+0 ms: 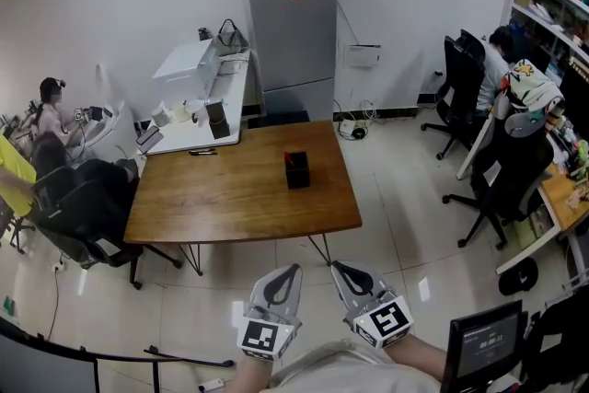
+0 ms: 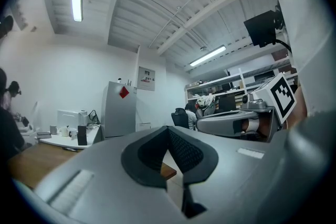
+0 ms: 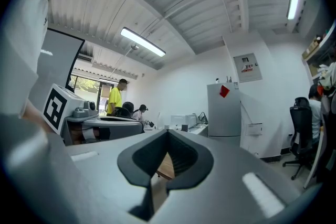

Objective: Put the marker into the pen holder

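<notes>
1. Head view: the left claw (image 1: 291,271) and right claw (image 1: 340,269) are held level at the person's body, well short of the wooden counter (image 1: 202,207). That stance would suit either walking up or standing back. The black pen holder (image 1: 296,170) stands upright mid-counter, its inside unreadable. A slim dark stick (image 1: 202,152) at the far-left edge may be the marker.
2. Left gripper view: the left claw (image 2: 169,131) is closed tip to tip and empty, facing a grey fridge (image 2: 119,107).
3. Right gripper view: the right claw (image 3: 168,134) is likewise pinched together, holding nothing.
</notes>
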A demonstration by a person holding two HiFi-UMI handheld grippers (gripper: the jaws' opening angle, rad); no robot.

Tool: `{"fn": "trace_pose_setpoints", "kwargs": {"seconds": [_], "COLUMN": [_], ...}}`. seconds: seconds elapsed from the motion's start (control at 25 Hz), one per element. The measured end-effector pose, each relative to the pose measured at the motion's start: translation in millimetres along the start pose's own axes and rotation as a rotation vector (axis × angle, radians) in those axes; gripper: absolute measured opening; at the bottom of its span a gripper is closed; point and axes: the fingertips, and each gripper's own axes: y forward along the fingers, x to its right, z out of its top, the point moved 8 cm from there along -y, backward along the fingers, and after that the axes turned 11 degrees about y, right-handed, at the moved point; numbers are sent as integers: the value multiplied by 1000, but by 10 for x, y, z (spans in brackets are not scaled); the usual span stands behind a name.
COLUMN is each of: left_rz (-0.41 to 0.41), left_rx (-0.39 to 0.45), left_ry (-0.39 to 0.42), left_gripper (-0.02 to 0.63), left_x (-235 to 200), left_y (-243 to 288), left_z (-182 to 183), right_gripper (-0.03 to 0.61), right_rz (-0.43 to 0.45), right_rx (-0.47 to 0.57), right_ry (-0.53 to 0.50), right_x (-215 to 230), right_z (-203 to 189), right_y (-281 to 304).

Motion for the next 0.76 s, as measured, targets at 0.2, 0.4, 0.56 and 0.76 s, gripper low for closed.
{"fn": "trace_pose_setpoints", "kwargs": {"seconds": [0.2,0.4,0.56,0.76], "left_rz": [-8,-7,0,-1], "left_rx": [-9,5,7,2], "left_ry": [-13,10,9,17], "left_gripper": [15,15,15,15], "left_x": [-42,-85,-80,-50], "left_y": [31,20,8,-24], "left_z": [-3,2,-9,-46], "right_gripper": [0,0,0,0], "right_rz": [-1,4,2,-17], "right_rx": [1,14,31,39], "right_ry": [0,-8,-23,-18], "right_x": [18,-39,-63,-63], "right_z": [13,44,84,102], "right_y": [70,103,82,15]}}
